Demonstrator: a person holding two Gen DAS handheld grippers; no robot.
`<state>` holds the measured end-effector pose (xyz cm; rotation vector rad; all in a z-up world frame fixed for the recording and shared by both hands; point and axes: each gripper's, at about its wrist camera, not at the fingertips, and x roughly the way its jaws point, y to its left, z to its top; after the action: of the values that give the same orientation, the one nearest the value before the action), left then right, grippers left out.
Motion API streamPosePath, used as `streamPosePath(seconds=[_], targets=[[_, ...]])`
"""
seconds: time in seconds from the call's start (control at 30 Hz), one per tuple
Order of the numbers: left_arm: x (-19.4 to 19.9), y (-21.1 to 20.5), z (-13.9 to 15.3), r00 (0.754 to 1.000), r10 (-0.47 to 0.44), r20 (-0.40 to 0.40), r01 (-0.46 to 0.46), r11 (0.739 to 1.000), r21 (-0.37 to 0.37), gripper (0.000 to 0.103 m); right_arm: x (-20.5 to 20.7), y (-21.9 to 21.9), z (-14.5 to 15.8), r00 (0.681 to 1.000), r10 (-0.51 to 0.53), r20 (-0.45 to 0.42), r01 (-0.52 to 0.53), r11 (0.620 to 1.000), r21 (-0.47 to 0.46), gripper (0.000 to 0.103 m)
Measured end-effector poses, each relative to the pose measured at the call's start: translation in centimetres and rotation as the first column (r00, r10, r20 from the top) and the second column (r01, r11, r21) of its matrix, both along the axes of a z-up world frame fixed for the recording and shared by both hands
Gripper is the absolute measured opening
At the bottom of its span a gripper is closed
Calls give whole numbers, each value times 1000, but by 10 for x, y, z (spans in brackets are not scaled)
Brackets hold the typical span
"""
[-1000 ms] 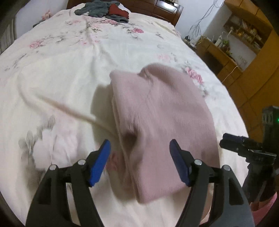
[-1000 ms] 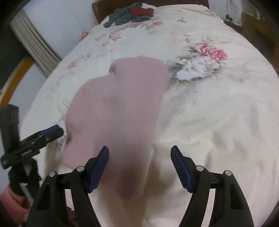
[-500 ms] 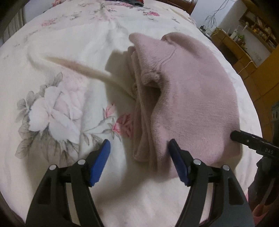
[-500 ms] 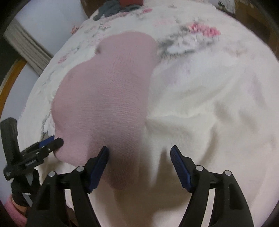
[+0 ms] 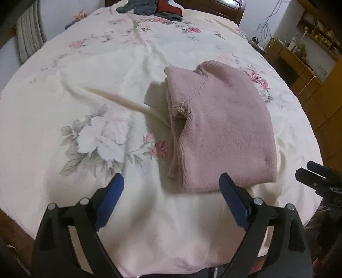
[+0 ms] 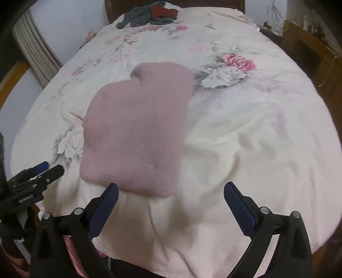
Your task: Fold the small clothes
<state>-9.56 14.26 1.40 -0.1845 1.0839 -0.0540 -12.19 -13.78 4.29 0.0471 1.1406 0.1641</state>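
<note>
A folded pink knit garment (image 5: 222, 128) lies flat on the floral bedsheet (image 5: 106, 70), its layered edges facing left in the left wrist view. My left gripper (image 5: 171, 188) is open, held just short of the garment's near edge, nothing between its blue pads. In the right wrist view the same pink garment (image 6: 139, 124) lies ahead and to the left. My right gripper (image 6: 171, 198) is open too, near the garment's front right corner, holding nothing. The left gripper (image 6: 44, 169) shows at the left edge of that view.
A heap of grey and red clothes (image 5: 151, 7) lies at the far end of the bed by the headboard. A raised crease (image 5: 119, 100) in the sheet runs left of the garment. Wooden shelves and a desk (image 5: 307, 55) stand right of the bed.
Both grippers have pulled back toward the near edge of the bed and away from the pink garment, which now lies folded and at rest. Both stayed open.
</note>
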Motion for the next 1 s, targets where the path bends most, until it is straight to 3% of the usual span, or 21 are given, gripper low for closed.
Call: streamPosePath(seconds=[0.4, 1.0], targets=[[-28, 3, 20, 999, 50, 9, -50, 998, 46, 90, -20, 11, 12, 999, -32, 12, 33, 995, -99, 99], [-38, -13, 31, 999, 34, 31, -37, 995, 93, 90, -20, 17, 13, 998, -60, -9, 58, 988, -144, 99]])
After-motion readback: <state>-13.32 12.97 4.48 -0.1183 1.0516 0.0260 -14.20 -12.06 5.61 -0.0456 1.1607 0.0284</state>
